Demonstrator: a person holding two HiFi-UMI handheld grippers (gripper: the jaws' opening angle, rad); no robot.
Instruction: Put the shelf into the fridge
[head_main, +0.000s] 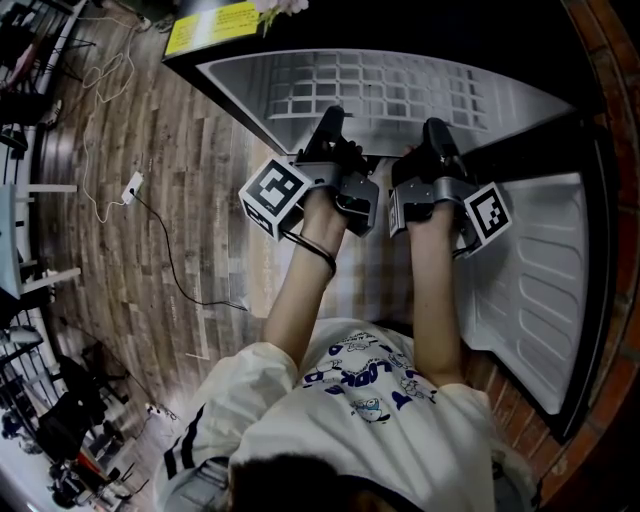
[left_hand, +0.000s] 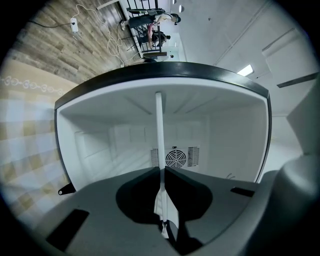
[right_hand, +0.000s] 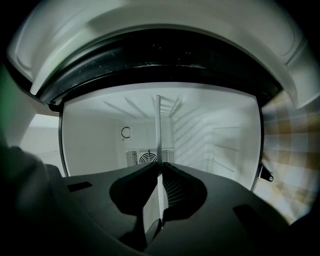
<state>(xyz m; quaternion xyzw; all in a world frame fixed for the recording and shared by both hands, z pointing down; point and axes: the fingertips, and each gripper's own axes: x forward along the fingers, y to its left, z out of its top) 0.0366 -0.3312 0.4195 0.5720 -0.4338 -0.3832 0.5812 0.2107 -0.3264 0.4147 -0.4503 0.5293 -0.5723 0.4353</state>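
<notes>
The white grid shelf (head_main: 380, 90) lies flat in the mouth of the small fridge (head_main: 250, 75), and both grippers hold its near edge. My left gripper (head_main: 333, 130) is shut on that edge left of centre, my right gripper (head_main: 436, 135) right of centre. In the left gripper view the shelf (left_hand: 159, 140) shows edge-on as a thin white line clamped in the gripper (left_hand: 161, 172), running into the white fridge interior (left_hand: 100, 145). The right gripper view shows the same: the shelf edge (right_hand: 158, 130) is pinched in the gripper (right_hand: 159, 167). A fan vent (left_hand: 175, 158) sits on the back wall.
The fridge door (head_main: 540, 290) hangs open at the right, beside a brick wall (head_main: 620, 100). A power strip (head_main: 132, 185) and cables lie on the wood floor at the left. A checked mat (left_hand: 25, 150) lies before the fridge. Ribbed side walls (right_hand: 220, 140) line the interior.
</notes>
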